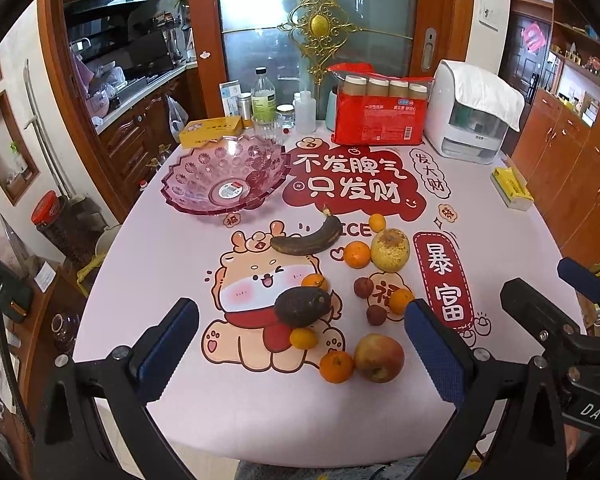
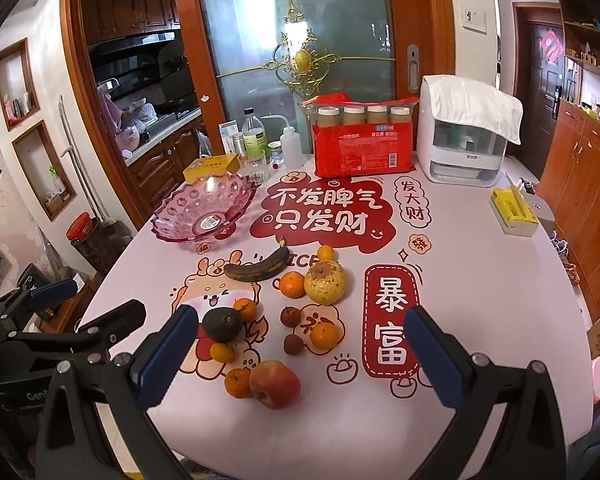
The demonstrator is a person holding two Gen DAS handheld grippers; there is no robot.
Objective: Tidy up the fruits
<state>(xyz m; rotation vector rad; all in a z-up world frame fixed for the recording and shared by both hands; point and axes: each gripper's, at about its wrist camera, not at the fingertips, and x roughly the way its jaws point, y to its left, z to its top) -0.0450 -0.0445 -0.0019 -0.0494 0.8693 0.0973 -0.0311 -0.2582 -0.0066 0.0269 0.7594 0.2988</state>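
Bare worktop [image 1: 260, 412] runs along the near edge in front of the apple [image 1: 379, 357], and a wide strip lies open on the right between the fruit cluster and the yellow tissue box [image 1: 511, 188]. The pink bowl [image 1: 226, 178] sits far left with a gap before the banana [image 1: 306, 238]. Behind, bottles [image 1: 263, 98], the red package [image 1: 378, 114] and a white appliance [image 1: 470, 112] wall off the far edge. Fruits crowd the middle, several touching.

Tablecloth [image 1: 228, 408]: 不发脾气只发财, 发大财, 暴富. Right gripper [image 1: 580, 320]: "DAS".
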